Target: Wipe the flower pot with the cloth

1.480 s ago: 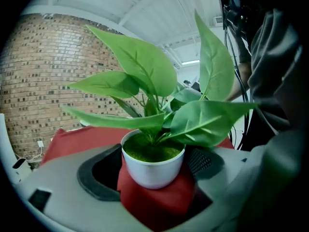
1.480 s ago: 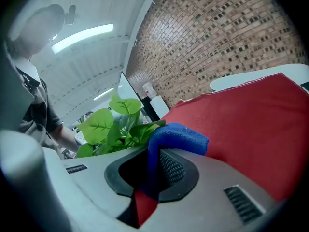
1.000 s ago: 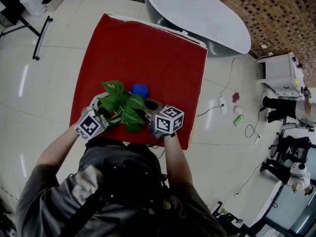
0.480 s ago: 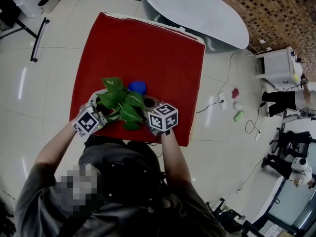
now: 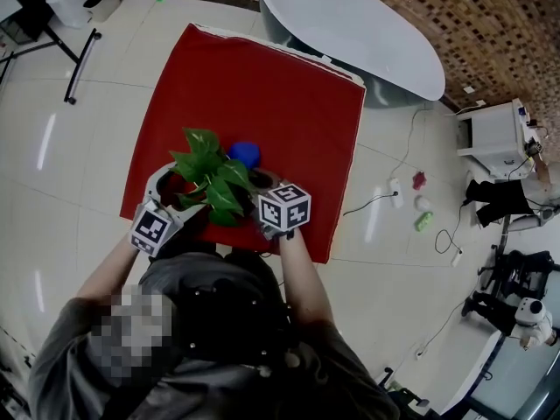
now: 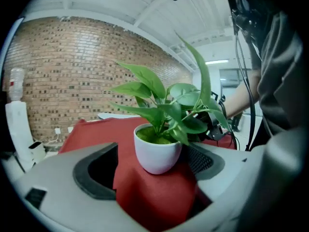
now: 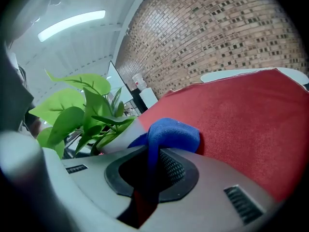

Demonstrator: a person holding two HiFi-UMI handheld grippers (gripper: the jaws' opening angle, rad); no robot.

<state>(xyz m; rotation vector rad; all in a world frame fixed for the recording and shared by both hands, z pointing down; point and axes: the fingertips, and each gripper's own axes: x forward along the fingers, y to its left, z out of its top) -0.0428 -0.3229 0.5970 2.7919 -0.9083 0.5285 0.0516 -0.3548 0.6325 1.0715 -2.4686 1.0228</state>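
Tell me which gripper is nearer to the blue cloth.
Right. The right gripper is shut on the blue cloth itself. The left gripper is open at the flower pot, on the side away from the blue cloth.

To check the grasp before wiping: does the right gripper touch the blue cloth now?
Touching. The right gripper view shows the blue cloth pinched between the jaws of the right gripper.

flower pot (image 6: 157, 153): white, round, upright, filled with a green leafy plant, stood near the front edge of the red cover (image 5: 262, 86) | cloth (image 7: 171, 134): blue, bunched, pinched in the right gripper (image 7: 153, 161), just beside the pot
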